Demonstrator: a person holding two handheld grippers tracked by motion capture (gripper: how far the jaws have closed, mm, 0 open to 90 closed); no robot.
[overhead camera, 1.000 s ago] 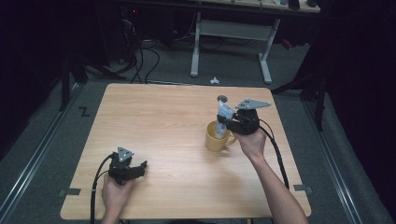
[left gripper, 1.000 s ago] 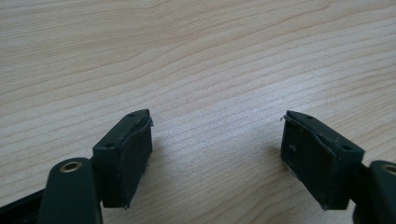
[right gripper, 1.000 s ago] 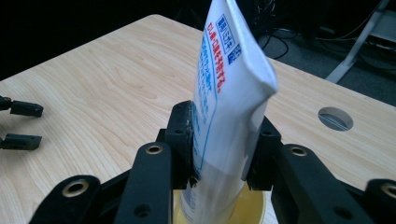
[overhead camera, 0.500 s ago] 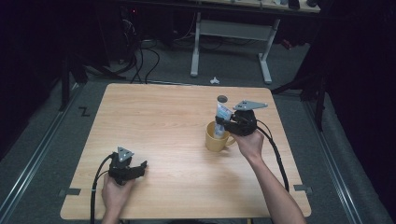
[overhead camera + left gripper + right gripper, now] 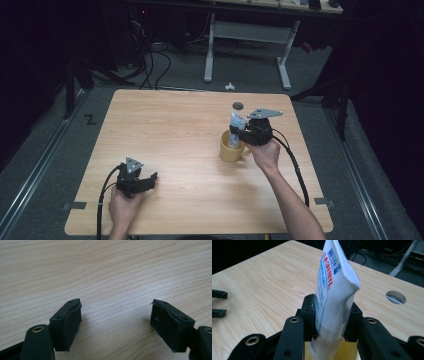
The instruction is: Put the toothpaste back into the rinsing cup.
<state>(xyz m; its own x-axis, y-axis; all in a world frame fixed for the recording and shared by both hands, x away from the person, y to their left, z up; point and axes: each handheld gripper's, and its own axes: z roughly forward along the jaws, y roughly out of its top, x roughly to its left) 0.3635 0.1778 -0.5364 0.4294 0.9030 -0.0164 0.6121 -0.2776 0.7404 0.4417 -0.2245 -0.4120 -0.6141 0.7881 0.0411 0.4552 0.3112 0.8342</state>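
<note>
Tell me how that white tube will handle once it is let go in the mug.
The tube looks soft: its wall dents between the right gripper pads. It stands well above the yellow mug, so it will probably lean on the rim. Likely light.

White tube (image 5: pixel 334 292): blue and red Japanese print, too small to read.

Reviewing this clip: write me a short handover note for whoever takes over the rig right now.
Right gripper: shut on the white tube, held upright, its lower end inside the yellow mug.
Left gripper: open, holding nothing, resting low over the near-left table.
Done: tube picked up and brought into the mug.
Left: probably let go of the tube so it stands in the mug, then draw the gripper back.
</note>
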